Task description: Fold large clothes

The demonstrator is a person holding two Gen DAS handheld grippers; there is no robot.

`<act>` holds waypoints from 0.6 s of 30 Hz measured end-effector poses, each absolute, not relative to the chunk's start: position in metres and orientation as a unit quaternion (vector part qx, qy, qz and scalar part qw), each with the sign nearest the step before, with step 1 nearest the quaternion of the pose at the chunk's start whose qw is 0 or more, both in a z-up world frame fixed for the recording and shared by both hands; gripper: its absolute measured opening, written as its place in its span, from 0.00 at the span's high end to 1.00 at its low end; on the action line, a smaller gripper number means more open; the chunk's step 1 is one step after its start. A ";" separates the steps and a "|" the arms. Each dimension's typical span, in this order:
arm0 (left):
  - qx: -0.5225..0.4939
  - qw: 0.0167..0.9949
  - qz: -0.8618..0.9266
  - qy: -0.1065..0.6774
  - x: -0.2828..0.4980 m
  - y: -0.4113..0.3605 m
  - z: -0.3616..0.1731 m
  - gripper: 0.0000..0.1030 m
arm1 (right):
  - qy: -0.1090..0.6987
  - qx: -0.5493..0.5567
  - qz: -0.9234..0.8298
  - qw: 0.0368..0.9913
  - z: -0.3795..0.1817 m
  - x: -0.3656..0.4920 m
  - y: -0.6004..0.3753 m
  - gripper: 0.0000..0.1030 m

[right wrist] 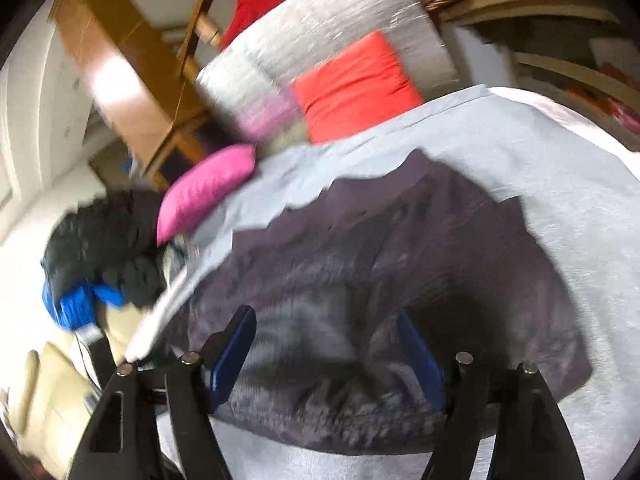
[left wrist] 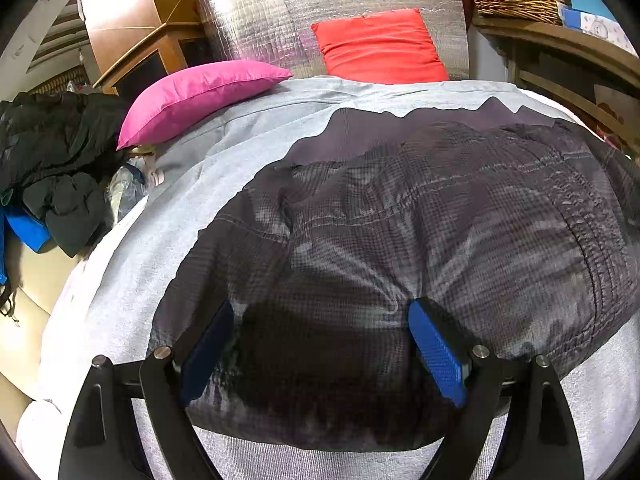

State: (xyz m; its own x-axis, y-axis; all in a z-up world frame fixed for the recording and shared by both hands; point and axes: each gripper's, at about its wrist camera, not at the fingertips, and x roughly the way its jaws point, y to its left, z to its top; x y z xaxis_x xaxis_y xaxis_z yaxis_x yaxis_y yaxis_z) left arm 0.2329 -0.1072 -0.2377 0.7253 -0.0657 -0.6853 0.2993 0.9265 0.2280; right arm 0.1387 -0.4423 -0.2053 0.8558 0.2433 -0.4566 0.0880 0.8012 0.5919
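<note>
Dark jacket (left wrist: pixel 400 220) lies under both spread tongs (left wrist: pixel 322 350).

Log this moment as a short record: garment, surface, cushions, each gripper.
garment: dark checked jacket, lying bunched on the sheet
surface: grey sheet
cushions: pink cushion at the sheet's far left; red cushion upright behind it
left gripper: open, over the jacket's near edge
right gripper: open, over the jacket; view blurred
side pile: dark clothes left of the sheet

Jacket (left wrist: pixel 420 220) on bed (left wrist: pixel 132 264) — cushions (left wrist: pixel 380 46) behind
</note>
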 end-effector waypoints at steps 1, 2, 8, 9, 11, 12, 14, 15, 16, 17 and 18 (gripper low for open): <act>0.164 0.914 -0.100 0.356 0.233 -0.107 -0.238 0.13 | 0.262 0.321 0.040 0.909 -0.206 0.137 -0.447 0.25; 0.165 0.914 -0.100 0.356 0.233 -0.107 -0.238 0.13 | 0.260 0.331 0.033 0.906 -0.205 0.135 -0.454 0.25; 0.163 0.914 -0.099 0.357 0.233 -0.108 -0.238 0.13 | 0.244 0.378 0.005 0.893 -0.211 0.120 -0.491 0.25; 0.163 0.914 -0.099 0.358 0.233 -0.107 -0.238 0.13 | 0.241 0.383 0.001 0.892 -0.212 0.117 -0.497 0.25; 0.162 0.914 -0.099 0.359 0.233 -0.107 -0.237 0.13 | 0.237 0.392 -0.003 0.889 -0.213 0.114 -0.502 0.25; 0.161 0.913 -0.101 0.361 0.234 -0.106 -0.236 0.13 | 0.235 0.396 -0.005 0.888 -0.214 0.114 -0.507 0.25; 0.153 0.911 -0.109 0.369 0.236 -0.101 -0.230 0.13 | 0.235 0.402 -0.009 0.885 -0.215 0.111 -0.517 0.25; 0.139 0.912 -0.110 0.371 0.238 -0.094 -0.224 0.13 | 0.236 0.403 -0.014 0.884 -0.215 0.110 -0.522 0.25; 0.124 0.915 -0.108 0.369 0.240 -0.085 -0.218 0.13 | 0.236 0.405 -0.017 0.883 -0.217 0.109 -0.527 0.25; 0.109 0.918 -0.104 0.367 0.244 -0.075 -0.212 0.13 | 0.234 0.411 -0.017 0.881 -0.218 0.107 -0.534 0.25; 0.095 0.919 -0.099 0.369 0.248 -0.065 -0.207 0.13 | 0.234 0.417 -0.016 0.878 -0.220 0.106 -0.540 0.25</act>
State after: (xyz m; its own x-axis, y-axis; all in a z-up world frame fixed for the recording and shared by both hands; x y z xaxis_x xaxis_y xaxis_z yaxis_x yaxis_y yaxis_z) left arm 0.2482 -0.0651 -0.2072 0.7086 -0.1127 -0.6965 0.2525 0.9623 0.1012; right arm 0.1061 -0.5402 -0.2195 0.8904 0.1675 -0.4232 0.2220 0.6518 0.7252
